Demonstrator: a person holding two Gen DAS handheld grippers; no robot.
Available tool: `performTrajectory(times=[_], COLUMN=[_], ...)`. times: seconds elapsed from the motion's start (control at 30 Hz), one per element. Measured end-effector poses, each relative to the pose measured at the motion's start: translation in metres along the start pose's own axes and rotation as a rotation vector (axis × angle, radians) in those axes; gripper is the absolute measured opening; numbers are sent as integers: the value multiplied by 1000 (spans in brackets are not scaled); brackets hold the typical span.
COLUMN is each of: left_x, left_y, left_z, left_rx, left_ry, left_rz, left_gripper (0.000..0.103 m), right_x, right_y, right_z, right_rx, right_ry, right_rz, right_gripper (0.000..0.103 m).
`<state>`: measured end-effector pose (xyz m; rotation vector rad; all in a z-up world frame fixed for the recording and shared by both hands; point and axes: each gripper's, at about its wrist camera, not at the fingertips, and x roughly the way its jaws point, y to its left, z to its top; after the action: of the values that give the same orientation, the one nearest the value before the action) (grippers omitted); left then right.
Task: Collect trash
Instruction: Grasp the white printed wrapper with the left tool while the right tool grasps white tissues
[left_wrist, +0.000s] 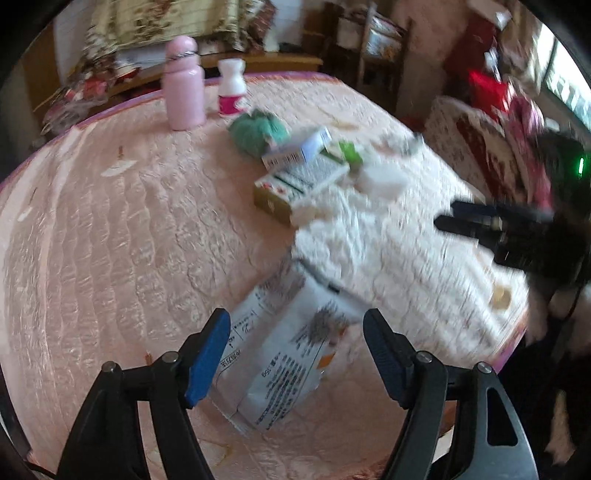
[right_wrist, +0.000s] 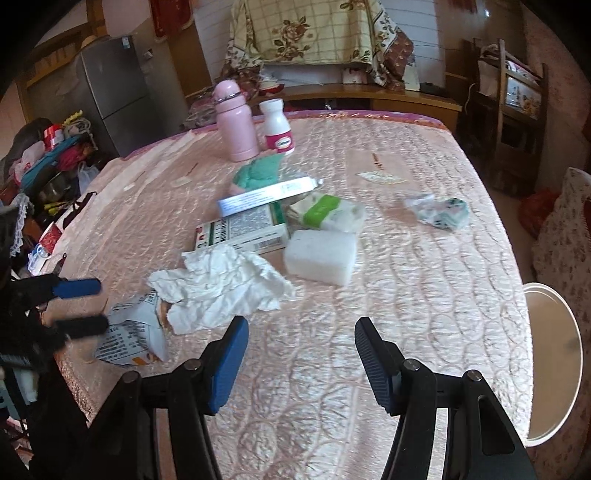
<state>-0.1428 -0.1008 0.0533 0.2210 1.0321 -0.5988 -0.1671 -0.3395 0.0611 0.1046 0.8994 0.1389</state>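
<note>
A white printed snack wrapper (left_wrist: 284, 354) lies on the pink quilted table cover (left_wrist: 110, 240). My left gripper (left_wrist: 297, 321) hovers over it, open, with the wrapper showing between the blue pads (left_wrist: 207, 354), which do not press on it. A crumpled white tissue (right_wrist: 221, 284) lies just beyond the wrapper (right_wrist: 129, 336). My right gripper (right_wrist: 301, 325) stands open over bare cover, right of the tissue, with nothing between its fingers. Farther back lie a white foam block (right_wrist: 319, 256), a flat printed box (right_wrist: 243, 229), a long thin box (right_wrist: 266, 195), a green-and-white pack (right_wrist: 325, 210) and a crumpled wrapper (right_wrist: 439, 212).
A pink bottle (right_wrist: 236, 125), a white pill bottle (right_wrist: 277, 125) and a green cloth (right_wrist: 258, 171) stand at the table's far side. A round white container rim (right_wrist: 554, 362) sits past the right table edge. Clutter and a grey fridge (right_wrist: 110, 92) fill the left.
</note>
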Motion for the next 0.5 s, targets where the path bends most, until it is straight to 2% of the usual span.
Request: performTrajectory(times=[0.13,0.2,0.27,0.3,0.37,0.43,0.5], left_x=[19,27,34,34,28,19,15], left_y=[-1,2,3,5,14,29,39], left_z=[-2,-2,-3,-3,-3,-1,2], left_rx=[52,53,62,61,33,-14,-41], left_ry=[30,46,62,68,67,63,53], left_rz=[61,65,120,139,112,117,145], left_gripper=[75,75,73,67,47,29,22], right_x=[6,11,16,20,27,34,44], right_y=[11,15,19,22,29,36,43], right_z=[2,4,6,8,12,16,20], right_rx=[-27,-31,-25,-23,-25,-26,-19], right_ry=[8,14,22,28,35,41,49], right_rz=[14,17,32,41,56,72,95], right_gripper=[64,64,66,67,67,68,72])
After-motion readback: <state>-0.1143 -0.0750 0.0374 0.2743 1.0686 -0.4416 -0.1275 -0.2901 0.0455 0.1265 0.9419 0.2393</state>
